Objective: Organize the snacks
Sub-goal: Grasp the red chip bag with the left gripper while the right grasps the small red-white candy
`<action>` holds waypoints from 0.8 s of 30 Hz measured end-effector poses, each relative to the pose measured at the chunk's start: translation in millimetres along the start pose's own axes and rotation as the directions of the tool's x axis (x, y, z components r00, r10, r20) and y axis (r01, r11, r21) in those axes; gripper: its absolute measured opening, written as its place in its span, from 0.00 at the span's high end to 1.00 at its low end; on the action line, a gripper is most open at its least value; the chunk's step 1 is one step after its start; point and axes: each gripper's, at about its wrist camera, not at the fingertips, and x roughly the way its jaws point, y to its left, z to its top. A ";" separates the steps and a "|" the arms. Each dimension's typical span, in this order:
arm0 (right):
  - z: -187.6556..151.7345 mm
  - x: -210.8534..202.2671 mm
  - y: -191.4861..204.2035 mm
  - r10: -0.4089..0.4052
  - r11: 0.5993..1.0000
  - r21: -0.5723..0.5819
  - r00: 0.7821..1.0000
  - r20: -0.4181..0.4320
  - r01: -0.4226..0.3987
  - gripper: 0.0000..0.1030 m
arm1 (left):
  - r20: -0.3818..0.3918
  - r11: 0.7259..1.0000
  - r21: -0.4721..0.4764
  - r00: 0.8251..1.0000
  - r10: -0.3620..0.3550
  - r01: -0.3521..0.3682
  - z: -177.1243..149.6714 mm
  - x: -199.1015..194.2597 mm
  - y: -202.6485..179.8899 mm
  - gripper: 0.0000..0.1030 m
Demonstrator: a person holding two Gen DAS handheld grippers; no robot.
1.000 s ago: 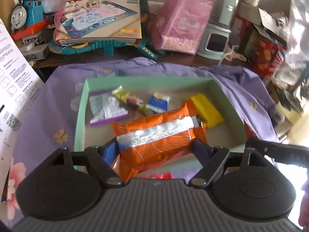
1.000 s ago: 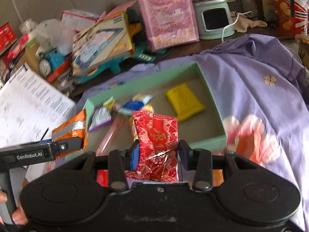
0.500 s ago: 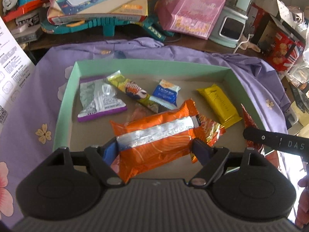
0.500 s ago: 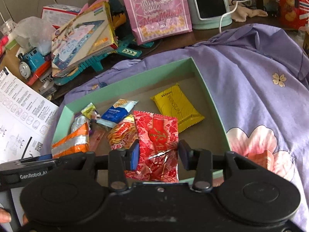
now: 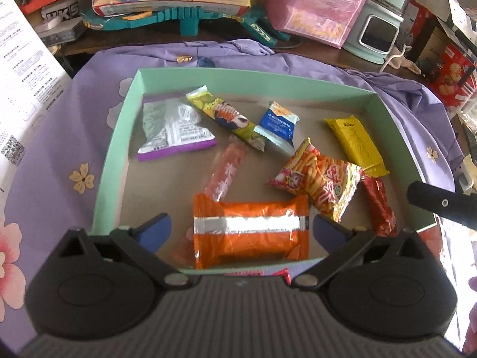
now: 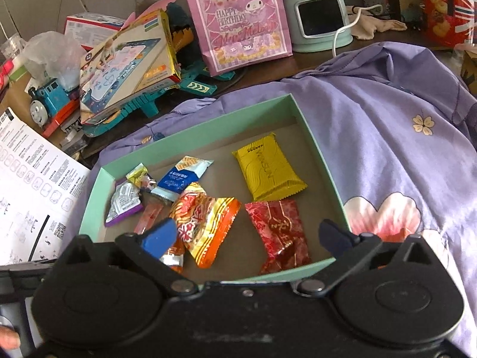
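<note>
A mint-green box (image 5: 208,74) (image 6: 193,131) holds several snacks. An orange packet (image 5: 250,232) with a silver band lies at its near edge, between the fingers of my left gripper (image 5: 241,226). The jaws are opening and the pads stand clear of the packet. My right gripper (image 6: 247,234) is also opening, wide, over a red patterned packet (image 6: 280,232) that lies flat in the box's near right corner, untouched. A yellow packet (image 6: 265,167), a blue one (image 6: 182,176), a fries bag (image 6: 205,220) and a purple-edged pouch (image 6: 122,205) lie farther in.
The box rests on a purple floral cloth (image 6: 387,137). Behind it stand a pink gift bag (image 6: 238,18), a mint appliance (image 6: 319,21), a boxed toy (image 6: 128,59) and a toy train (image 6: 47,104). A printed sheet (image 6: 29,179) lies left. A red packet (image 5: 259,273) peeks out before the box.
Both grippers have opened and let go: the orange packet and the red packet now lie in the box. Both hands came lower and closer over the box.
</note>
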 end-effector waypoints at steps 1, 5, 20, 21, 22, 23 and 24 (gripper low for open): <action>-0.7 -2.0 0.3 0.000 1.000 -0.001 1.000 -0.001 0.000 0.00 | 0.002 1.000 0.004 1.000 0.001 -0.001 -1.1 -2.5 -0.8 0.00; -4.2 -13.4 3.0 0.005 1.000 -0.009 1.000 0.005 -0.005 0.00 | 0.018 1.000 0.019 1.000 0.006 -0.006 -4.5 -15.4 -4.4 0.00; -31.0 -62.0 2.4 0.025 0.999 -0.028 0.999 0.026 -0.024 0.00 | 0.040 0.997 0.077 0.999 0.000 -0.003 -41.4 -56.8 -11.8 0.00; -34.8 -62.7 1.2 0.026 0.999 -0.026 0.999 0.020 -0.025 0.00 | 0.033 0.997 0.078 0.999 0.001 -0.003 -46.2 -56.5 -10.8 0.00; -39.9 -63.1 0.2 0.027 0.999 -0.024 1.000 0.011 -0.027 0.00 | 0.024 0.997 0.080 1.000 0.001 -0.003 -51.8 -55.9 -9.8 0.00; -45.0 -62.7 -0.6 0.029 0.999 -0.025 1.000 0.000 -0.029 0.00 | 0.014 0.997 0.083 1.000 0.001 -0.002 -57.4 -55.0 -8.5 0.00; -51.0 -61.8 -0.9 0.028 0.999 -0.027 1.000 -0.014 -0.029 0.00 | 0.006 0.996 0.086 1.000 0.002 -0.002 -62.5 -53.8 -6.9 0.00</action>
